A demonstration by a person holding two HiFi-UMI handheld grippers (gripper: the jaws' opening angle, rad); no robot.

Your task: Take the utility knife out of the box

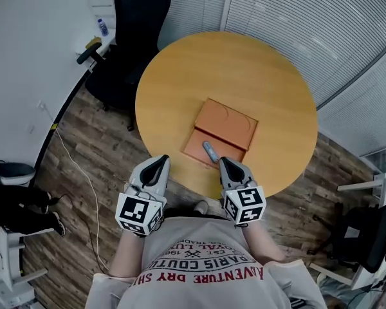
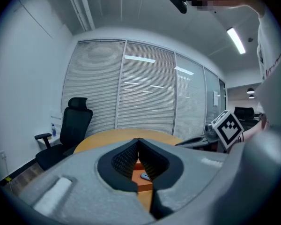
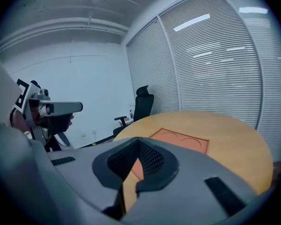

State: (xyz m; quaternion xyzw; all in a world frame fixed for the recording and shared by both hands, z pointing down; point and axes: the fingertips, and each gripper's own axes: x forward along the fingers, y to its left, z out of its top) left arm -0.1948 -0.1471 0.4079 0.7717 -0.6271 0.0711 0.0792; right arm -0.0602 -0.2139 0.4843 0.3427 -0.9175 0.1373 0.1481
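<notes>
An orange box (image 1: pixel 222 134) lies opened flat on the round wooden table (image 1: pixel 270 76). A grey utility knife (image 1: pixel 210 150) rests on the box's near half. My left gripper (image 1: pixel 161 160) is shut and empty, just off the table's near edge and to the left of the box. My right gripper (image 1: pixel 224 161) is shut and empty too, its tips over the near edge right beside the knife. In the left gripper view the knife (image 2: pixel 144 176) and box (image 2: pixel 141 166) show below the closed tips (image 2: pixel 139 140). The right gripper view shows the box (image 3: pixel 180 139) beyond its closed tips (image 3: pixel 138 139).
A black office chair (image 1: pixel 132 37) stands at the table's far left. A white ledge with a bottle (image 1: pixel 102 26) runs along the left wall. A cable (image 1: pixel 83 172) trails on the wood floor. More furniture (image 1: pixel 367 234) stands at the right, and blinds cover the windows behind.
</notes>
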